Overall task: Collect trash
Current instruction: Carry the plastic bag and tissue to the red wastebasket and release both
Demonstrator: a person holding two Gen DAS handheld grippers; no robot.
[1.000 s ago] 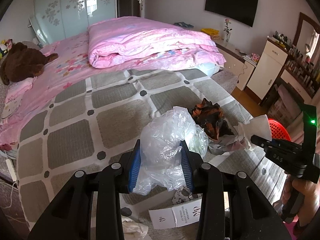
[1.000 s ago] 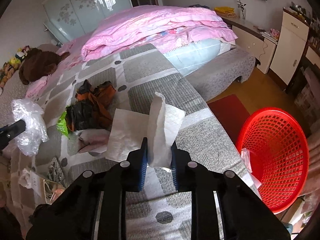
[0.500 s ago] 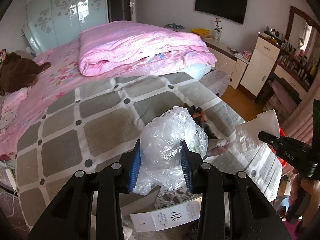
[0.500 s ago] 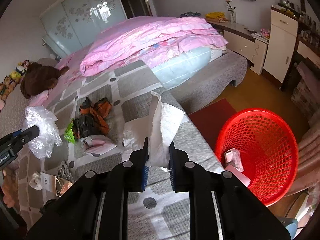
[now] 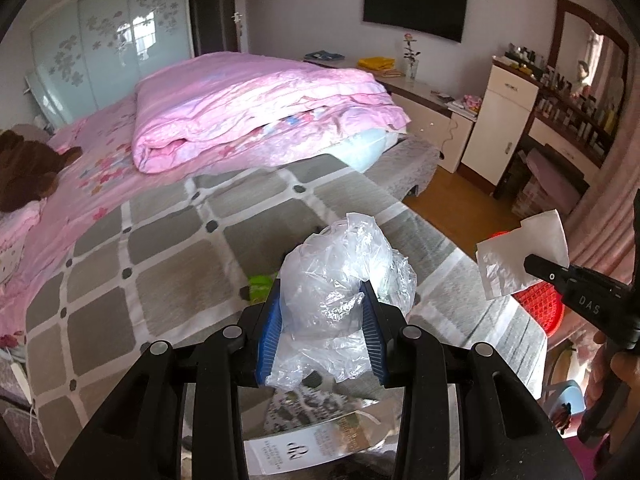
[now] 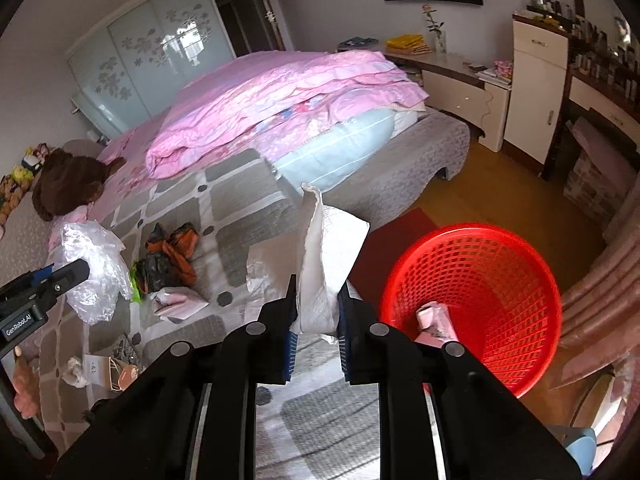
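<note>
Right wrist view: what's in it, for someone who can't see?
The right gripper clamps a white paper sheet above the bed's edge, beside a red basket on the floor. More litter lies on the bed.

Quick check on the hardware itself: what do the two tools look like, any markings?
Both are black plastic linkages with silver pivot screws and ribbed blue pads. The left tool carries white "GenRobot.AI" lettering on its side; the right tool reads "DAS". No cables or sleeves show.

A home bedroom: bed [image 5: 168, 264] with pink quilt [image 5: 256, 108], wardrobe [image 5: 108, 52], wall television [image 5: 416, 4], dressing table [image 5: 576, 124].
</note>
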